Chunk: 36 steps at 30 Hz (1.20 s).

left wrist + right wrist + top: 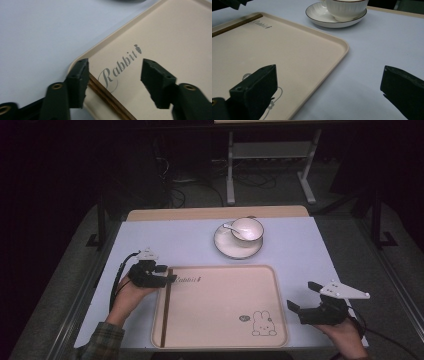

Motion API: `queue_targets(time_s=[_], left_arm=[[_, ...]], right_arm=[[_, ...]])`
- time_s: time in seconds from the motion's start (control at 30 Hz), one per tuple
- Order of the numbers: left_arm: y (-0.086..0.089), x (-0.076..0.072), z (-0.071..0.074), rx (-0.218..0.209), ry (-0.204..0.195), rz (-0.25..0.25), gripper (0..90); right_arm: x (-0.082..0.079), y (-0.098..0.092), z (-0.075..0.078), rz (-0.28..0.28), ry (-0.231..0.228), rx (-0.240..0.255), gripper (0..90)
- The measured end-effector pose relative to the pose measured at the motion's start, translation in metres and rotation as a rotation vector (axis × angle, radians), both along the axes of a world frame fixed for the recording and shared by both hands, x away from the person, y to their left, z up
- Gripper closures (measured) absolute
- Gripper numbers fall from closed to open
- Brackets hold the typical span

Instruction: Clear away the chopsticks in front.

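High view shows our left gripper (167,275) released above the 2 chopsticks (166,306) lying at the tray's (225,340) left edge, right gripper (300,299) also agape lower right; withdrawing carelessly, we risk nudging them off.

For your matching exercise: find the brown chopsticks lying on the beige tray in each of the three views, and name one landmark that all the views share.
High view: the chopsticks lie along the tray's left edge, beside the left gripper.
Left gripper view: bottom centre, running diagonally below the left jaw.
Right gripper view: upper left, along the tray's far rim.
Shared landmark: the "Rabbit" lettering printed beside them.
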<state>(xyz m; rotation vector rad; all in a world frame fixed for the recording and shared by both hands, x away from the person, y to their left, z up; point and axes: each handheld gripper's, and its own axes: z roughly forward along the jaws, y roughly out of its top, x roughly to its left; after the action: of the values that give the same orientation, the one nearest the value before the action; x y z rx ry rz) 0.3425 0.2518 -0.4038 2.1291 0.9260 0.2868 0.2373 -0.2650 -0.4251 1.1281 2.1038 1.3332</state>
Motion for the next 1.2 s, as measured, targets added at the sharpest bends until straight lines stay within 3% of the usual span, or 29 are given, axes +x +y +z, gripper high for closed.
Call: queue_targets(time_s=[0.13,0.37,0.5,0.9,1.2], left_arm=[[0.009,-0.012,0.004,-0.016,-0.039,0.006,29.1],[0.025,-0.033,0.004,-0.025,-0.069,0.033,20.5],[0.032,-0.044,-0.001,0.0,-0.079,0.05,15.5],[0.053,-0.069,-0.017,0.003,-0.061,0.063,14.9],[0.058,-0.072,-0.019,-0.001,-0.059,0.069,15.0]], right_arm=[[0.0,0.001,0.0,0.004,0.0,-0.001,0.3],[0.0,0.001,0.0,0.002,0.002,0.0,0.3],[0.0,0.001,0.0,0.006,0.002,0.001,0.3],[0.0,0.002,0.0,0.006,-0.002,-0.002,0.3],[0.0,0.002,0.0,0.007,-0.001,-0.006,0.3]])
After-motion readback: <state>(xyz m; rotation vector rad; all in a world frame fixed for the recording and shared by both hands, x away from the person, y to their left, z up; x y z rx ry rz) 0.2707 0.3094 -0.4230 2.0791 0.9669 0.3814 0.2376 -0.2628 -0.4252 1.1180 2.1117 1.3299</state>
